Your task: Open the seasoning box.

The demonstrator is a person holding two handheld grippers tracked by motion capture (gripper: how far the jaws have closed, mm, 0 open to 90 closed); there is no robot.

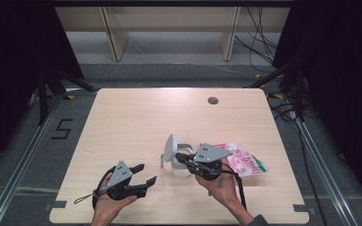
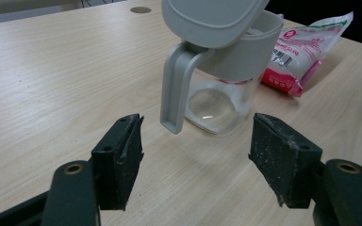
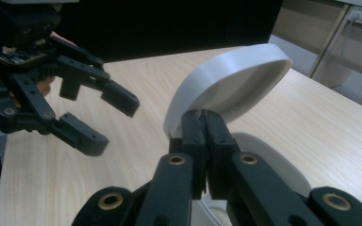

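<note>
Landmark is the clear jug [image 1: 181,162] w/ grey collar, sitting near mid-table, a bit toward the person's edge; its hinged grey lid [image 1: 170,147] is swung up, standing nearly on edge on the handle side of the jug; right gripper [image 1: 185,158] is right at the jug's rim from the right, jaws clenched tight together, tips at the lid's lower edge by the hinge; whether they pinch a tab or just prop the lid, can't tell, pads look pressed on each other; in the right gripper view the lid [image 3: 226,87] rises straight above the closed tips; left gripper [image 1: 146,174] sits off the jug's near-left, apart from it, jaws released and wide, nothing between them; here's the key relation: from the left gripper the jug [image 2: 226,80] lies dead ahead, framed in the gap between the two open pads, handle [image 2: 175,87] facing it, nearest part; handle's long axis runs top to bottom, hanging from the collar down toward the table; so left hand is the free one and the better-placed one for the handle, a straight push fwd looks enough; jaws seem to open across the handle, prob. no wrist turn needed; red-and-white food packet [image 1: 242,160] lies flat on the jug's far right, just behind the right hand, touching nothing that matters; risk imo: nudging the jug while the lid is up.
</note>
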